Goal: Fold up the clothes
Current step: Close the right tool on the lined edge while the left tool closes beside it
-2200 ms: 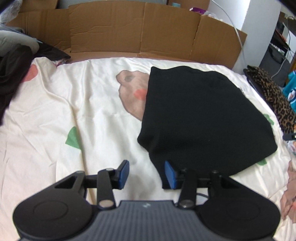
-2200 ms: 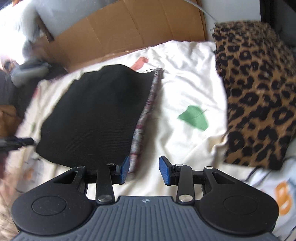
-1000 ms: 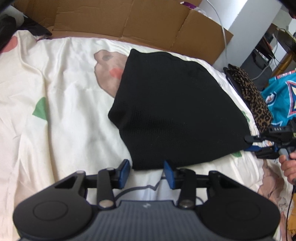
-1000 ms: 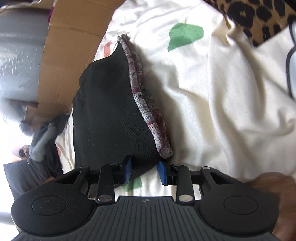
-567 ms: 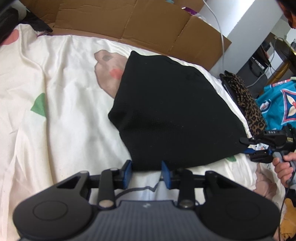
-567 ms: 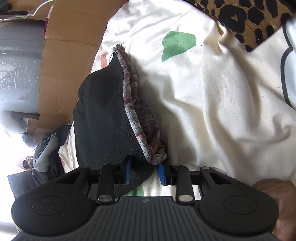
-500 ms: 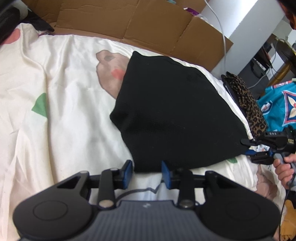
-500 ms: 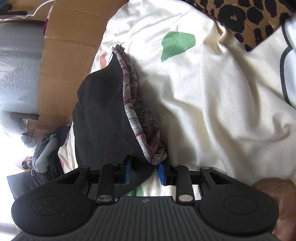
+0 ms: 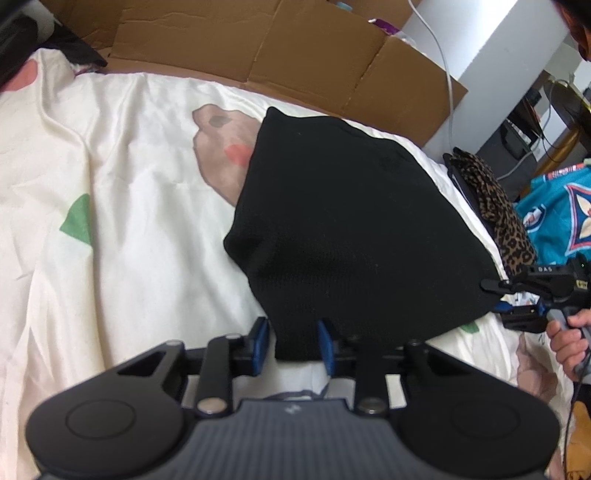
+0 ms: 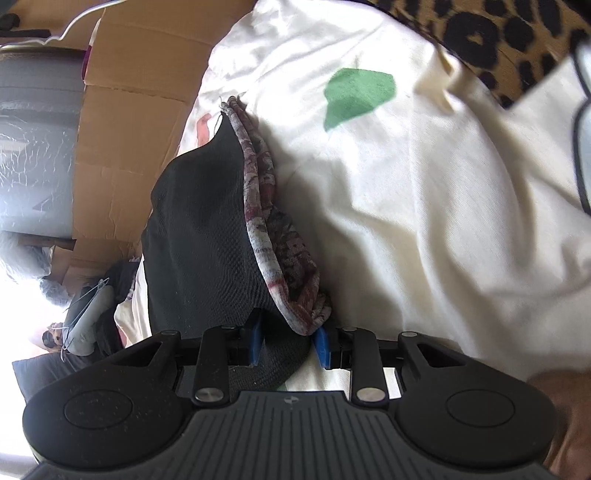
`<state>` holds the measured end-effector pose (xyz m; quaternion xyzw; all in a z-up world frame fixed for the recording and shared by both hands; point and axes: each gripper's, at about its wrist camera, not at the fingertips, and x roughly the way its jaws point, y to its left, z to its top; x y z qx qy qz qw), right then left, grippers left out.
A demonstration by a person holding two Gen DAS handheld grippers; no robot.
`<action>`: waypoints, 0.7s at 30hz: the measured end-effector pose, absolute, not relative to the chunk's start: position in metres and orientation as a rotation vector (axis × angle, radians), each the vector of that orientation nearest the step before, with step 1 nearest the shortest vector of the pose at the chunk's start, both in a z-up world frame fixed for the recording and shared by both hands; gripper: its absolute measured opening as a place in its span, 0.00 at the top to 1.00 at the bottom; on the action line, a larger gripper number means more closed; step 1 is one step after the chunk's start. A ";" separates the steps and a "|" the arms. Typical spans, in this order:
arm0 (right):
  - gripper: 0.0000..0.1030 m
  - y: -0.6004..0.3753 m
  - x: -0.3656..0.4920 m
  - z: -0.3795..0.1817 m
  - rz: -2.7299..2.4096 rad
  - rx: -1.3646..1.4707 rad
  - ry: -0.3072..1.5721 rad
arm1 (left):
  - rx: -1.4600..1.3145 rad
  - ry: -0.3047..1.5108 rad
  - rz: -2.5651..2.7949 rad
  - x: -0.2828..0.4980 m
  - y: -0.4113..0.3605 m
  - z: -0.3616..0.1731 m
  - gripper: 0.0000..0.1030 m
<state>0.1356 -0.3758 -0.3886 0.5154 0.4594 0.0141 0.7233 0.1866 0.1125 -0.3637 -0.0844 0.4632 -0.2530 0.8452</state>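
A black folded garment (image 9: 351, 229) lies on the cream printed sheet (image 9: 129, 184). My left gripper (image 9: 293, 341) is at its near corner. The black fabric fills the gap between the blue pads, and the jaws are closing on it. In the right wrist view the same garment (image 10: 199, 236) shows a maroon-patterned edge (image 10: 266, 206). My right gripper (image 10: 288, 343) has that corner bunched between its pads, and its jaws are closing too. The left wrist view shows the right gripper (image 9: 493, 295) at the garment's far right corner, held by a hand (image 9: 569, 339).
Flattened cardboard (image 9: 258, 48) stands along the far edge of the bed. A leopard-print cloth (image 9: 491, 206) lies at the right edge, also leopard-print cloth (image 10: 498, 33) in the right wrist view. A teal jersey (image 9: 557, 218) lies beyond it. Dark clothes (image 10: 92, 317) are piled far left.
The left jaws have narrowed around the garment's near corner. The right jaws have tightened slightly on their corner, and the patterned edge there bunches up a little more.
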 end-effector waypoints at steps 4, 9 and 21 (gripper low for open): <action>0.69 -0.371 0.130 -0.390 0.038 1.126 1.006 | -0.169 0.977 -0.535 0.185 0.111 -0.363 0.68; 0.85 -0.372 0.140 -0.384 0.038 1.075 1.041 | -0.133 0.975 -0.532 0.186 0.109 -0.361 0.92; 0.93 -0.373 0.136 -0.357 0.073 0.994 1.046 | -0.133 0.967 -0.577 0.175 0.115 -0.339 0.95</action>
